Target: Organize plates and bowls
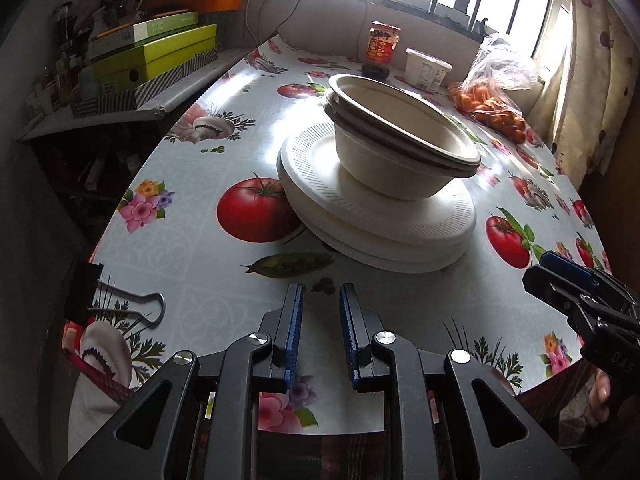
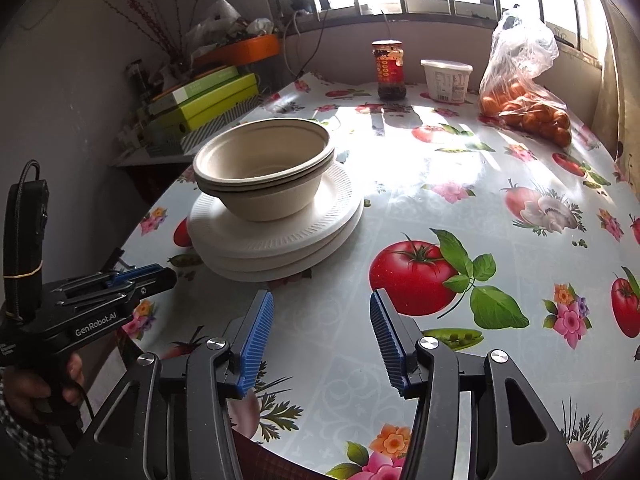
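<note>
— Pulp-paper bowls (image 2: 264, 168), beige, sit nested one in another on top of the white plates (image 2: 276, 236), and the whole pile stands on the desk (image 2: 400, 208) just ahead of both tools. Is that the job done?

— I'd judge it close, though I can't say for sure. Everything of the task's that shows is already in one stack: plates below, bowls above. But the plates are not squared up; the lower ones stick out toward the near side, and the bowls sit off-centre and a little tilted. Some tidying may be left, or the pile may yet need carrying elsewhere.

— And the left tool (image 1: 320, 312)?

— Its jaws stand only a narrow gap apart, with nothing between them. It touches nothing; the stack lies ahead of its tips and slightly to the right.

— The right tool (image 2: 322, 320)?

— About half open, clearly wider than the left, and also empty. The stack is ahead of it and off to its left; bare patterned cloth lies directly ahead of the tips.

— Anything else close by?

— A jar (image 2: 388, 68), a white tub (image 2: 446, 78) and a bag of oranges (image 2: 524, 108) stand well beyond the stack, far from either tool.
</note>
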Demonstrator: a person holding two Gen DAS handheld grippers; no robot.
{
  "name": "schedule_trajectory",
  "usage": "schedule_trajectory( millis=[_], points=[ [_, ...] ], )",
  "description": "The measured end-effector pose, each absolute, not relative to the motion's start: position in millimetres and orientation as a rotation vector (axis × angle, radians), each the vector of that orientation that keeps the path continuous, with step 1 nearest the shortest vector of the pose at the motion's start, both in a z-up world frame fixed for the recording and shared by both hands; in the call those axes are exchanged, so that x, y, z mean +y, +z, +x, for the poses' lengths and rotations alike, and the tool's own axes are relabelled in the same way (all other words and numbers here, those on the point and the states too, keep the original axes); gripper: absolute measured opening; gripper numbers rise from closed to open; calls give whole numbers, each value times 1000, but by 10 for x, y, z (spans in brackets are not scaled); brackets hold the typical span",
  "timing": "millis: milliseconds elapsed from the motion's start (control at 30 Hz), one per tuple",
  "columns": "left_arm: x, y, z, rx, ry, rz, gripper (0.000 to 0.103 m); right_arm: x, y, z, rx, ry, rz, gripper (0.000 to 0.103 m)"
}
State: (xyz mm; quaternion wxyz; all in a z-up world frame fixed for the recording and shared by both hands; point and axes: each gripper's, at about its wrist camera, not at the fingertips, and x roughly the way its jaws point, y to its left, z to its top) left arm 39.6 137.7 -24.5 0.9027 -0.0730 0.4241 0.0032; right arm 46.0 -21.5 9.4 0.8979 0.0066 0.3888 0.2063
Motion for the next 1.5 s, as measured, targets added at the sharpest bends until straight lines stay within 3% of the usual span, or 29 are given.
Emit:
schedule_trajectory(
  millis=[933, 1067, 1267, 1500],
  points=[
    [1107, -408, 399, 809, 81, -42, 23, -195, -260, 459, 787, 265, -90, 68],
    [1104, -413, 398, 803, 85, -48, 23, -170, -273, 456, 786, 264, -97, 77],
    [1101, -422, 377, 784, 95, -57, 23, -164, -287, 453, 781, 240, -93, 82],
    [1038, -424, 376, 784, 59, -36, 39, -167, -293, 448, 777, 235, -90, 82]
  ],
)
